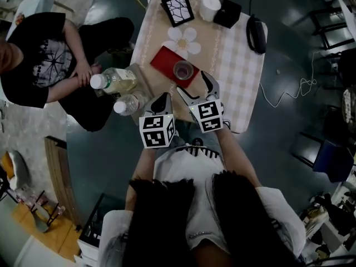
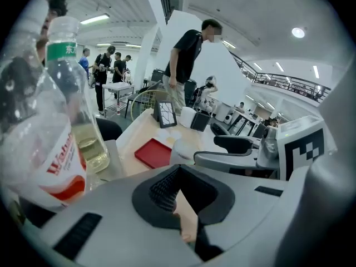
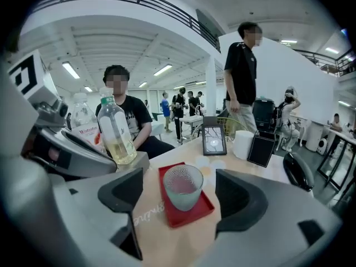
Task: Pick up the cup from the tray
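Between the parted jaws of the right gripper (image 3: pixel 181 200), the cup (image 3: pixel 182 187) is framed just ahead of the tips. Nothing is clasped by this gripper, and no contact with the cup can be seen. The cup is a frosted, clear tumbler, standing upright on the red tray (image 3: pixel 191 218), toward the tray's near end. In the head view the right gripper (image 1: pixel 197 89) is seen just on the near side of the tray, its jaws spread and pointed at the cup (image 1: pixel 182 70).

The left gripper (image 2: pixel 179 189) is clenched, its dark pads drawn together with nothing held. It is kept to the left of the tray's near corner, beside the right gripper.

The tray (image 1: pixel 163 60) is set on the checked counter (image 1: pixel 236 57). Left of the tray, at the counter's edge, two plastic bottles are found: one with pale yellow liquid (image 1: pixel 114 81), and one nearer the left gripper (image 1: pixel 129 103). Just beyond the tray a flower-shaped mat (image 1: pixel 184 40) is laid. Farther beyond it a framed picture (image 1: pixel 177 8), a white cylinder (image 1: pixel 210 7) and a black box (image 1: pixel 227 13) are lined up. Well to the left of the tray a seated person (image 1: pixel 41 60) is seen.
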Tool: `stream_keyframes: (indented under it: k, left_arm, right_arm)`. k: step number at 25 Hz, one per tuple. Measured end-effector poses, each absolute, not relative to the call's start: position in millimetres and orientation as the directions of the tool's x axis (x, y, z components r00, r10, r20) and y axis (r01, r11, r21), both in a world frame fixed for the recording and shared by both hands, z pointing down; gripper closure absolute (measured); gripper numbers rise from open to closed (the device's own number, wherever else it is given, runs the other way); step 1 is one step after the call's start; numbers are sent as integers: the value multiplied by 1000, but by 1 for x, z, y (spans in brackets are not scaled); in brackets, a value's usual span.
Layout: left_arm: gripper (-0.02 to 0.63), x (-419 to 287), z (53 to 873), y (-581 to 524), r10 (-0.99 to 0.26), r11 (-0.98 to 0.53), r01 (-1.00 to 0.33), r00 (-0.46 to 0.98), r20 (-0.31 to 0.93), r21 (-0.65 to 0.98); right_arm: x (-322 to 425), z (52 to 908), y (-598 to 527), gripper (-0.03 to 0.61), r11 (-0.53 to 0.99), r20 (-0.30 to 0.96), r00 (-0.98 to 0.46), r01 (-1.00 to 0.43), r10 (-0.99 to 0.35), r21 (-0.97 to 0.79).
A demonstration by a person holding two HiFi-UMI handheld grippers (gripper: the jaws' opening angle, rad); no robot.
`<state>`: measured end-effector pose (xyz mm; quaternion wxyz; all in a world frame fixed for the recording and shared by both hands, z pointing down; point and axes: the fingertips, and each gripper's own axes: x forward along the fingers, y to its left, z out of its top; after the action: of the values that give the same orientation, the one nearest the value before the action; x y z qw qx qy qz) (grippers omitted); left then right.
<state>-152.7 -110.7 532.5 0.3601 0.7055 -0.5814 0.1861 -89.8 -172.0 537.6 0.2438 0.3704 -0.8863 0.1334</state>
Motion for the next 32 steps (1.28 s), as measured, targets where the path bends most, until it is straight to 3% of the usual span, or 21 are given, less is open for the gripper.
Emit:
stream_keyframes:
  k: [13,32]
  left_arm:
    - [607,-157,570,-135,-638,57,-965,161,753,256]
    - [607,-156,593,-126,-574,108,-969,121,810,221]
  right_arm:
    - [-110,592,-199,173,780,590,-650,-623,-479,-53]
    - [-134,620,-210,175,848,600,-696,-527,-393,-56]
